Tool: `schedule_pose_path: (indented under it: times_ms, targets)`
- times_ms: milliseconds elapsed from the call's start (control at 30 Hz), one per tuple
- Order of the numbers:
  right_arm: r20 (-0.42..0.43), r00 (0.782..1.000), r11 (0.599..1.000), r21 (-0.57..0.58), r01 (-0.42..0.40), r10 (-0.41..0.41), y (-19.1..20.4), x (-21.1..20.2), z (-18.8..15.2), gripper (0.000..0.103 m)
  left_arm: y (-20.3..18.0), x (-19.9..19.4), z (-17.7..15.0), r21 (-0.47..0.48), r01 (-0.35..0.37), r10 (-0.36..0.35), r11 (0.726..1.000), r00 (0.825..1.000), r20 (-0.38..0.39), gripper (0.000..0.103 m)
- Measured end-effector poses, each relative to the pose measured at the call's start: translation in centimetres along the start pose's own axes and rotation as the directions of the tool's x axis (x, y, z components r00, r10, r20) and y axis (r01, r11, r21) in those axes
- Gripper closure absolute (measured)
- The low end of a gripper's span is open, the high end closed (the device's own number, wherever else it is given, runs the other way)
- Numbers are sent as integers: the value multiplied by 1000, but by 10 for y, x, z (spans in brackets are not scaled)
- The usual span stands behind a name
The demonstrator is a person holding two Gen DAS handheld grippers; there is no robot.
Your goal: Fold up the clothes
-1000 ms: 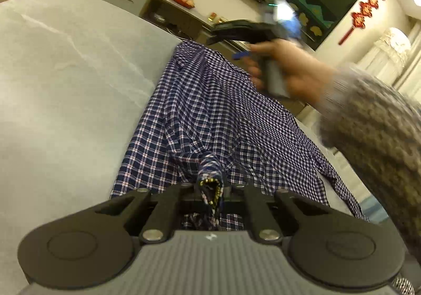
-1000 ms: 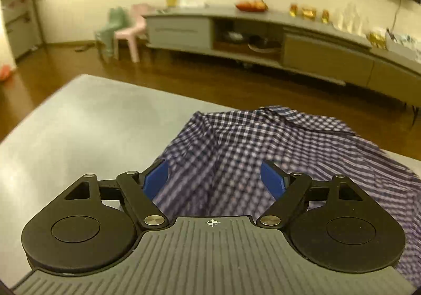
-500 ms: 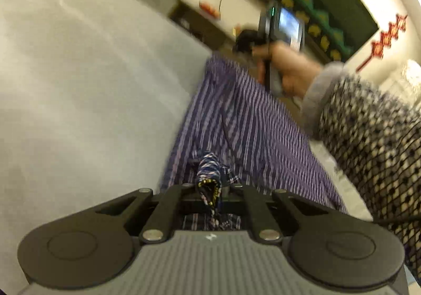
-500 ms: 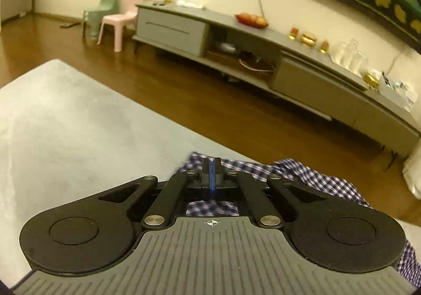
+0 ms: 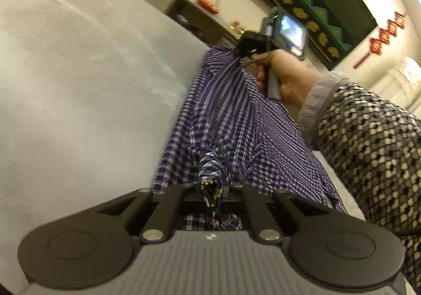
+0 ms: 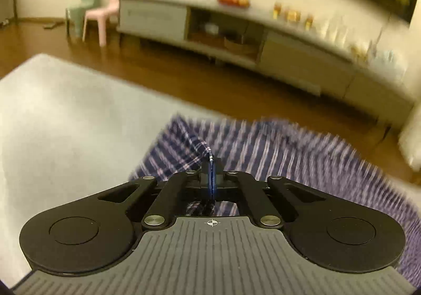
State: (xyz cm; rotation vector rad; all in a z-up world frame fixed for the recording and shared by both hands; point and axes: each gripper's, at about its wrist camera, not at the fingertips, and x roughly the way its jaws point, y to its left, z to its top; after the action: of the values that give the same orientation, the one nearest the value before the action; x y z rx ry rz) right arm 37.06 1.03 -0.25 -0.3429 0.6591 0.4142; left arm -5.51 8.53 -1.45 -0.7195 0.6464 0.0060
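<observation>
A dark blue checked shirt lies stretched along the right side of a pale grey table. My left gripper is shut on a bunched near end of the shirt. At the far end my right gripper, held in a hand with a patterned sleeve, pinches the cloth and pulls it taut. In the right wrist view the right gripper is shut on a fold of the shirt, whose edge sticks up between its blue pads.
The table top spreads wide to the left of the shirt. Past its far edge are a wooden floor, a long low cabinet and two small chairs. The sleeved forearm crosses the right side.
My right gripper went from open above the shirt to shut on its far edge, then lifted and drew the cloth taut. The left gripper kept its grip and rolled a little.
</observation>
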Motion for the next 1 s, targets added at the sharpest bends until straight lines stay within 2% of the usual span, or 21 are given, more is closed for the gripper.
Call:
schedule_pose_path:
  times_ms: [67, 133, 200, 300, 333, 400, 433, 467, 500, 533, 567, 667, 733, 833, 933, 1000]
  targets:
    - [30, 1000, 998, -68, 3, -1, 15, -4, 6, 103, 1, 4, -3, -22, -14, 13, 1000, 1000, -29, 97]
    - [35, 999, 978, -201, 47, -41, 39, 2, 5, 103, 2, 10, -6, -36, -20, 18, 999, 998, -68, 97]
    - [36, 996, 941, -326, 88, -80, 62, 9, 2, 103, 2, 15, -9, -49, -22, 16, 999, 994, -106, 97]
    - [-22, 990, 873, -474, 110, -137, 90, 35, -15, 103, 5, 17, -8, -54, -29, 22, 998, 993, -118, 97]
    - [-34, 989, 858, -502, 109, -145, 96, 40, -19, 98, 5, 18, -7, -52, -30, 24, 998, 992, -121, 97]
    - [-36, 993, 872, -482, 83, -114, 96, 35, -22, 97, 5, 17, -6, -41, -30, 24, 999, 992, -126, 97]
    - [-42, 995, 895, -442, 59, -86, 90, 30, -21, 90, 4, 17, -5, -32, -30, 25, 999, 992, -127, 97]
    - [-51, 998, 941, -338, 13, -32, 75, 18, -16, 62, 4, 17, -5, -24, -30, 27, 999, 991, -128, 97]
    - [-42, 999, 973, -231, -23, 13, 59, 5, -12, 43, 3, 17, -4, -15, -30, 28, 999, 991, -129, 97]
    - [-4, 999, 991, -125, -36, 36, 42, -13, -12, 19, 2, 17, -3, -3, -29, 28, 1000, 991, -127, 97]
    - [31, 998, 998, -30, -53, 54, 27, -31, -15, 16, -2, 17, -2, 11, -30, 31, 999, 992, -123, 97]
    - [44, 992, 985, 118, -122, 117, -10, -81, -44, 18, -6, 16, -2, 37, -24, 27, 999, 994, -110, 97]
    - [37, 984, 963, 202, -179, 175, -30, -113, -76, 18, -6, 13, -2, 31, -6, 9, 1000, 995, -95, 97]
    - [31, 964, 908, 329, -261, 265, -47, -158, -137, 19, -1, 6, 1, 2, 48, -47, 999, 997, -54, 97]
    - [45, 928, 799, 494, -342, 369, -61, -184, -196, 19, 4, -2, 6, -46, 143, -144, 989, 990, -12, 97]
    - [86, 888, 670, 624, -401, 452, -68, -189, -231, 19, 10, -1, 12, -121, 230, -233, 966, 972, -9, 97]
